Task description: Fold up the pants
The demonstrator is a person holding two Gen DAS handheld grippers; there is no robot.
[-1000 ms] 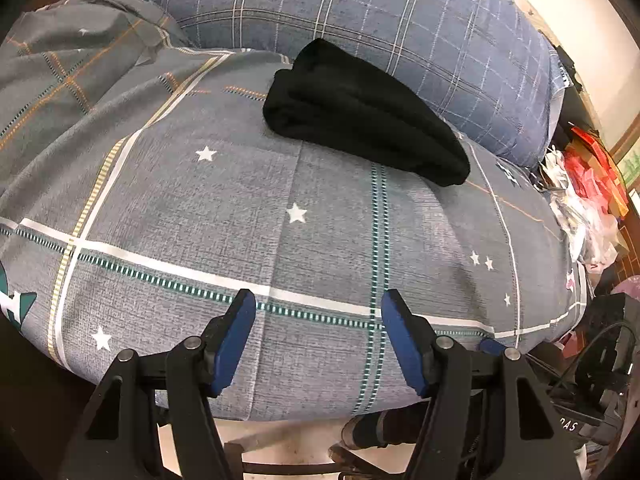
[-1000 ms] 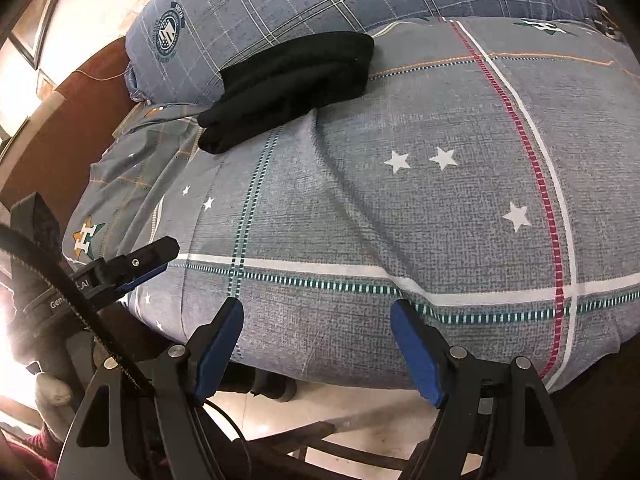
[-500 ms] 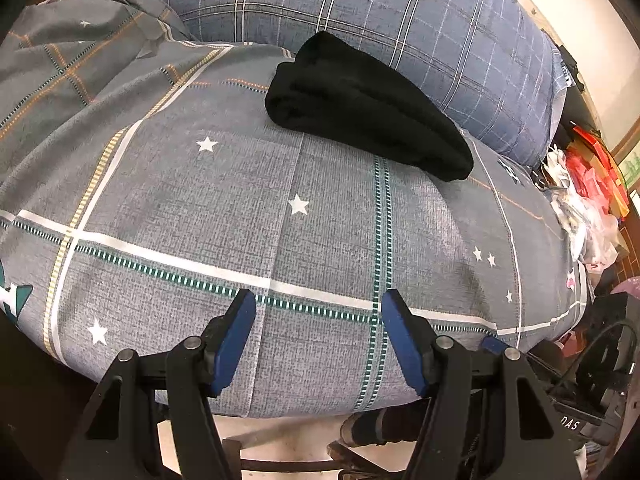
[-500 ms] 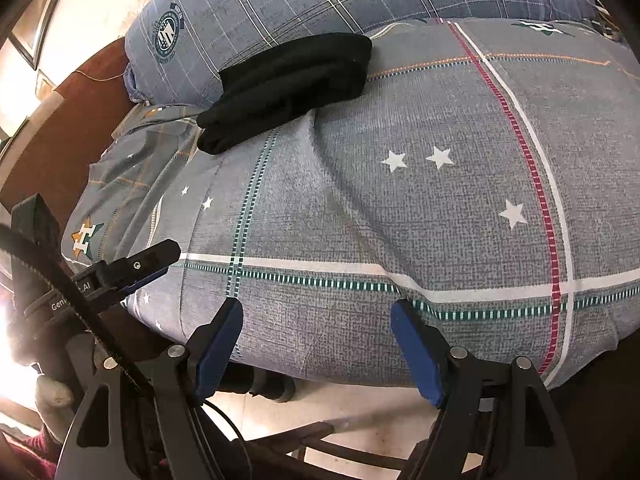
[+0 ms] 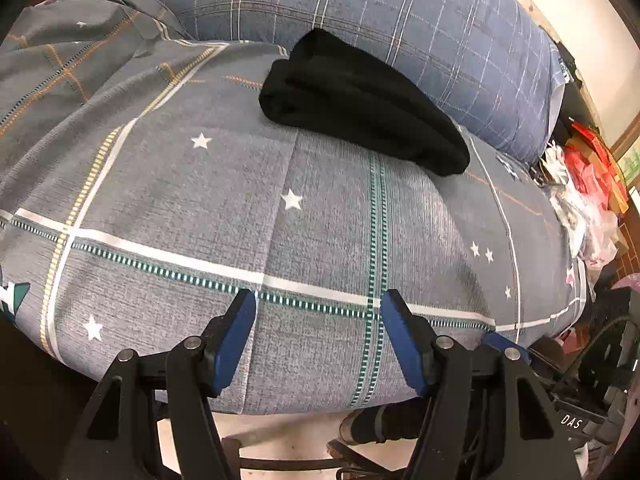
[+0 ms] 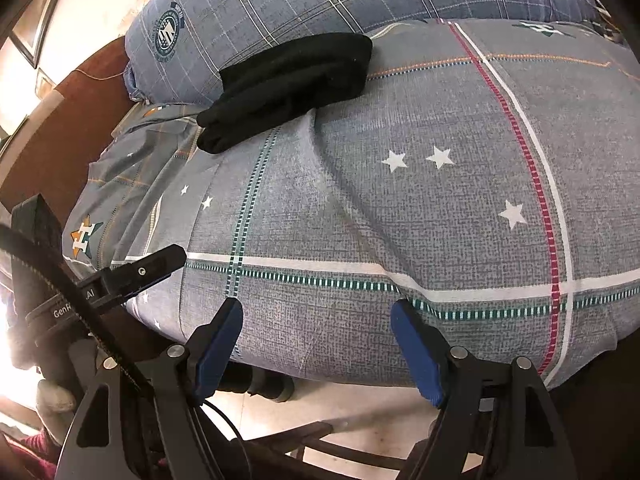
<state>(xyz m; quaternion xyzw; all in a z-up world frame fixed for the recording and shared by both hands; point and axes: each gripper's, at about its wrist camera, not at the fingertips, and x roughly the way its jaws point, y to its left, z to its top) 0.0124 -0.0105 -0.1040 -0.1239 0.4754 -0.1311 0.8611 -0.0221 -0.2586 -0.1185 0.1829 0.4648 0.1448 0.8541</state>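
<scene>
The black pants [image 5: 360, 100] lie folded in a compact bundle on the grey star-patterned bedspread [image 5: 200, 200], far from me, against a blue plaid pillow [image 5: 400, 20]. They also show in the right wrist view [image 6: 292, 88]. My left gripper [image 5: 318, 340] is open and empty, hovering over the bed's near edge. My right gripper [image 6: 316, 348] is open and empty, also at the near edge. The left gripper's body shows at the left of the right wrist view [image 6: 136, 272].
The bedspread [image 6: 440, 220] covers the whole bed, with a rumpled part at the far left [image 5: 60, 60]. Red and white bags [image 5: 588, 184] pile up at the bed's right. Tiled floor [image 6: 360, 412] lies below the bed edge. A brown headboard [image 6: 60, 128] stands left.
Both grippers have moved slightly; the pants and bedspread sit a little lower in the left wrist view. The pants have not moved on the bed. Both grippers stay open.
</scene>
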